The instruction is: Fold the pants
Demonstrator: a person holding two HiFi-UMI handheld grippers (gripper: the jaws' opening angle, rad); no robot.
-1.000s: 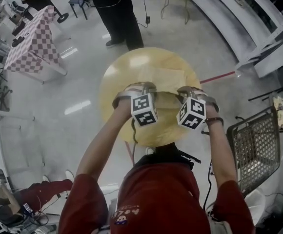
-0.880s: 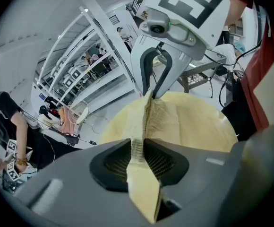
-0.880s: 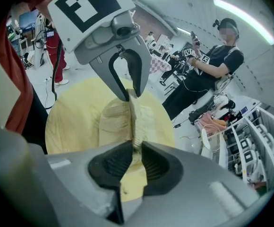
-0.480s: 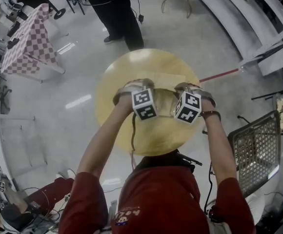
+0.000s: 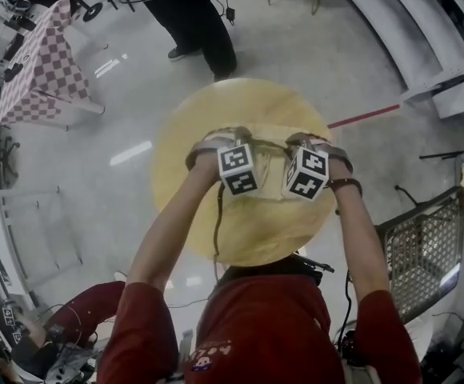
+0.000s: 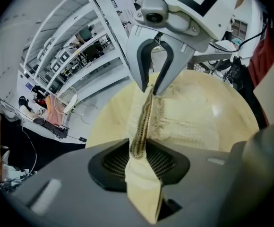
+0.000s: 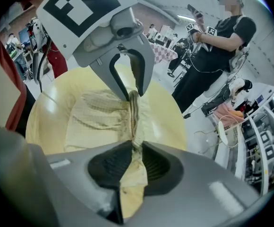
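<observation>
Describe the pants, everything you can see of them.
The pants are pale yellow, thin crinkled fabric with what looks like a gathered elastic band along one edge. They lie rumpled on the round yellow table, with the band edge lifted. The left gripper and right gripper each pinch that band. The left's jaws have just been opening slightly, with cloth between them.

Setting: a robotics or data-collection lab in an open hall, not a home. Evidence:
- Polished grey floor point(image 5: 120, 182) with 1 red tape line point(image 5: 364, 117) at right.
- Cables point(image 5: 230, 10) trailing at top centre.
- Long white shelving point(image 6: 75, 46) at upper left of the left gripper view.
- Checkered-cloth table point(image 5: 44, 70) at upper left.
- 1 round yellow worktop point(image 5: 184, 142).
- A second person point(image 7: 212, 46), wired up and holding marker-tagged gear.
</observation>
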